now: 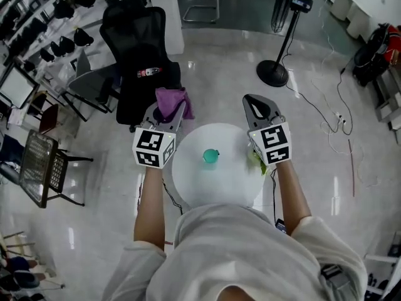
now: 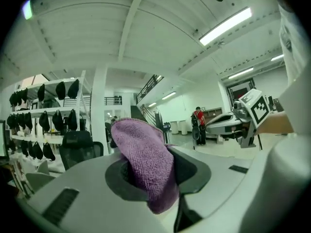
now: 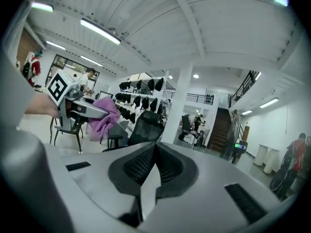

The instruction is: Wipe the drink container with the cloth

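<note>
The left claw (image 1: 168, 113) was clamped on a purple terry cloth (image 1: 172, 101). In the left gripper view the cloth filled the gap between the dark pads, with a fold standing above them and an end hanging below. In the head view the cloth sat just left of centre, against a black mesh office chair (image 1: 139, 49) in the upper left.

The right claw (image 1: 255, 105) was closed with nothing in it. The right gripper view showed its two ribbed pads meeting in a thin seam. It sat right of centre in the head view, level with the left one and well apart from it.

The small teal drink container (image 1: 210, 156) stood alone near the middle of the round white bench (image 1: 194, 190), at frame centre between the two forearms. Neither claw touched it. A yellow-green thing (image 1: 256, 158) showed at the bench's right edge, mostly covered by the right claw's body, so I couldn't tell what it was.

The only printing was the black-and-white square code on the left cube (image 1: 153, 148) and on the right cube (image 1: 270, 144), patterns with no letters. A small red-and-white tag (image 1: 150, 72) on the chair's back was too small to read. A black pedestal fan (image 1: 283, 30) stood on the glossy floor in the upper right.
</note>
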`<state>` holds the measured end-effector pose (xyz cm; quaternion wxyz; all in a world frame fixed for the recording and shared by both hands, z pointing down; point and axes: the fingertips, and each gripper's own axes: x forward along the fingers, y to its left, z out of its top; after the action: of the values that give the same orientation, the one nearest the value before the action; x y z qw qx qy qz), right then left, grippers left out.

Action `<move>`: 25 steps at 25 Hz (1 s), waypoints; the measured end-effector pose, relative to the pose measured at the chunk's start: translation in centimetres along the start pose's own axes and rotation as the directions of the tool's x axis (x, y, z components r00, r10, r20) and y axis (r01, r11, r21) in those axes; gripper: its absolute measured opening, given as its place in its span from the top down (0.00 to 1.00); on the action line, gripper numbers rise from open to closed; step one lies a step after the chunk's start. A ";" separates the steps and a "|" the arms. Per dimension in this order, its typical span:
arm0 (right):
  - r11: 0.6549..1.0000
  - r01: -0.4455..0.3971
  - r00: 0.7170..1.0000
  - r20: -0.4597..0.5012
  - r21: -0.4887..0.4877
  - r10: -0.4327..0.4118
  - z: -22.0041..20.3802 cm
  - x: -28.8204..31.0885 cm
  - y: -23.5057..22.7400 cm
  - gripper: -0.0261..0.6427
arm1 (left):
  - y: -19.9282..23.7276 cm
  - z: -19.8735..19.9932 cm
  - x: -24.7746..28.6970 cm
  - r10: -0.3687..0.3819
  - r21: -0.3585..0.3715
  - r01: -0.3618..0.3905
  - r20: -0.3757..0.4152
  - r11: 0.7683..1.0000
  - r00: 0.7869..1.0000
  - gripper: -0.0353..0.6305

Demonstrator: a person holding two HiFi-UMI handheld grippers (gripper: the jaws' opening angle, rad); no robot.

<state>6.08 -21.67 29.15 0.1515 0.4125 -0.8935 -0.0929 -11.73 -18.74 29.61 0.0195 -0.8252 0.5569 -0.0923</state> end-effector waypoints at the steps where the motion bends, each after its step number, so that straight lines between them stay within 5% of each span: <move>1: 1.000 -0.002 1.000 0.015 -0.015 0.002 1.1 -0.5 -0.2 0.94 | -0.1 1.4 -0.3 0.008 0.003 -0.008 0.022 1.000 1.000 0.76; 10: 0.999 0.012 0.995 0.098 -0.053 -0.007 7.6 -4.6 -1.6 0.94 | -2.9 8.7 -3.4 0.010 0.206 -0.028 0.089 0.978 0.996 0.76; 25: 0.997 -0.003 0.997 0.072 -0.071 0.008 7.5 -5.1 -0.3 0.94 | -3.2 8.8 -4.9 0.011 0.203 -0.033 0.108 0.979 0.994 0.76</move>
<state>6.83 -17.72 21.07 0.1340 0.4008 -0.8956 -0.1389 -9.06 -13.62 20.72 0.1347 -0.8164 0.5516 -0.1049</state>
